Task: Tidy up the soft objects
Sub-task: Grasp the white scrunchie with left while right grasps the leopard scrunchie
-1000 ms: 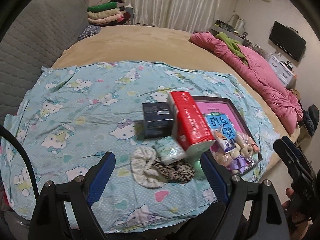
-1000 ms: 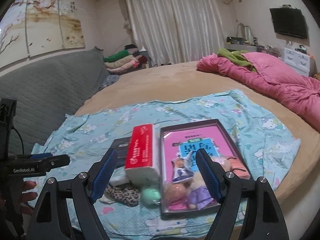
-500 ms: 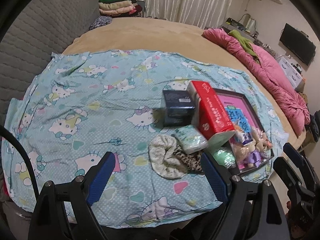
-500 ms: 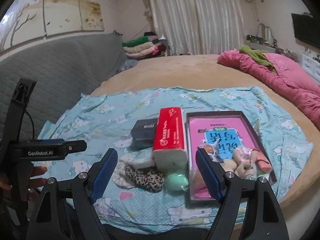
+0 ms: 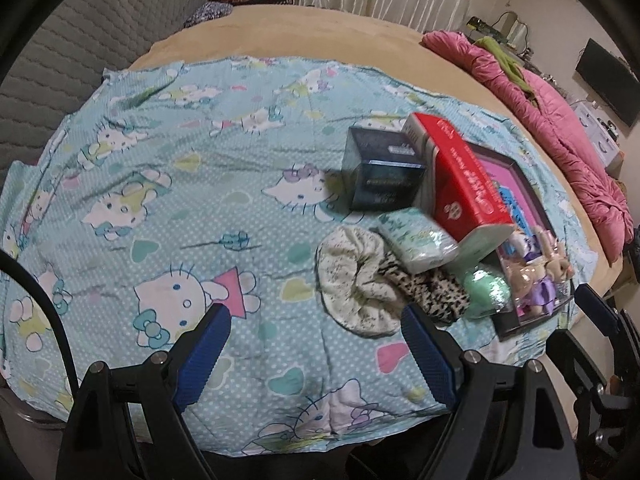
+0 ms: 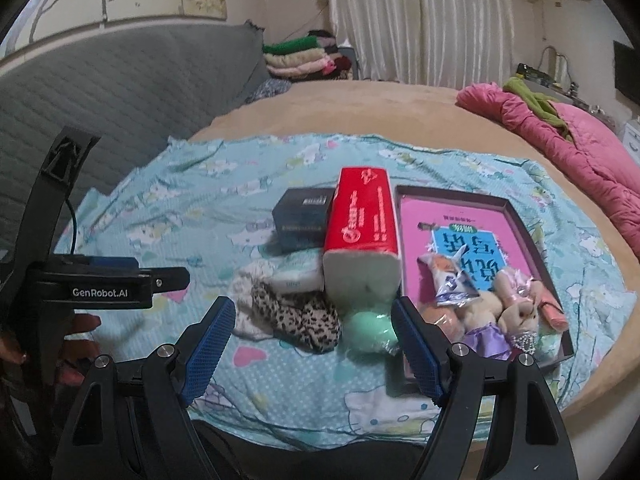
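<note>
On a Hello Kitty sheet (image 5: 168, 184) lie a white scrunchie (image 5: 352, 280), a leopard scrunchie (image 6: 300, 318), a small tissue pack (image 5: 416, 238), a green ball (image 6: 370, 330), a red tissue pack (image 6: 360, 232) and a dark box (image 6: 302, 218). A dark tray (image 6: 524, 220) holds a pink book (image 6: 456, 228), plush toys (image 6: 504, 312) and a snack packet (image 6: 450, 278). My left gripper (image 5: 316, 352) is open and empty, above the sheet near the white scrunchie. My right gripper (image 6: 312, 340) is open and empty, above the leopard scrunchie and green ball.
The bed (image 6: 360, 112) is round and tan, with a pink quilt (image 6: 580, 152) at the right and a grey padded headboard (image 6: 120, 92) at the left. Folded clothes (image 6: 304, 56) are stacked at the back. The left gripper body (image 6: 100, 286) shows at the right wrist view's left.
Both grippers have come closer to the pile and lower over the sheet. The objects have not moved. Both jaws stay open.
</note>
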Demonstrator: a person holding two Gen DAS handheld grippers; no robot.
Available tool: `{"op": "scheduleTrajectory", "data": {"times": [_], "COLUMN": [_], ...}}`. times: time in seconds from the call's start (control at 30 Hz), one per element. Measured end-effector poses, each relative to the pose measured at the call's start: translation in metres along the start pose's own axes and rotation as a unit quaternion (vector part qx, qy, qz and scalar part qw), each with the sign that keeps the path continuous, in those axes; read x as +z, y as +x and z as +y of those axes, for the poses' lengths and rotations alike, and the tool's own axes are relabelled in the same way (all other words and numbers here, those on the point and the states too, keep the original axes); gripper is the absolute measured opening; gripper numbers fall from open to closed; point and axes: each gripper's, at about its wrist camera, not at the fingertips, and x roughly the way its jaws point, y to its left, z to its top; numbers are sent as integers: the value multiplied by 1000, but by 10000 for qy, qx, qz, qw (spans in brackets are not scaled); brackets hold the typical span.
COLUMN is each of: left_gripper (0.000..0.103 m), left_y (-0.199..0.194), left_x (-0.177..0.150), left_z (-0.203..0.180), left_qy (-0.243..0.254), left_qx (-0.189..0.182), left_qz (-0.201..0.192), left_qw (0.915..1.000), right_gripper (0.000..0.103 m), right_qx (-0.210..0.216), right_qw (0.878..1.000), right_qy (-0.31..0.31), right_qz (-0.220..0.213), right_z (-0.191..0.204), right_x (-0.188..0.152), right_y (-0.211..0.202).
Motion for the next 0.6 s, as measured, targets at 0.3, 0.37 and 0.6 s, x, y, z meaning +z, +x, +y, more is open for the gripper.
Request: {"op": "scheduleTrajectory", "data": {"times": [0.3,0.37,0.6], "left_gripper": [87,87,87], "left_y": [29,35,54], "left_x": [-5,-6,0], "left_z": [6,8,8], "left_qy": [-113,-154,-162], "left_qx": [-42,-59,-120], "left_qz": [190,239,268], "left_qw": [9997,9996,9994], "right_gripper": [81,81,81], "right_qx": [49,41,-13], "right_qw": [9989,9982,9967], "right_qy": [-271,-382,-422], "right_qz": [371,456,697], "right_z": [9,14,13], "right_x": [-11,-12,-14], "right_y": [31,37,60]}}
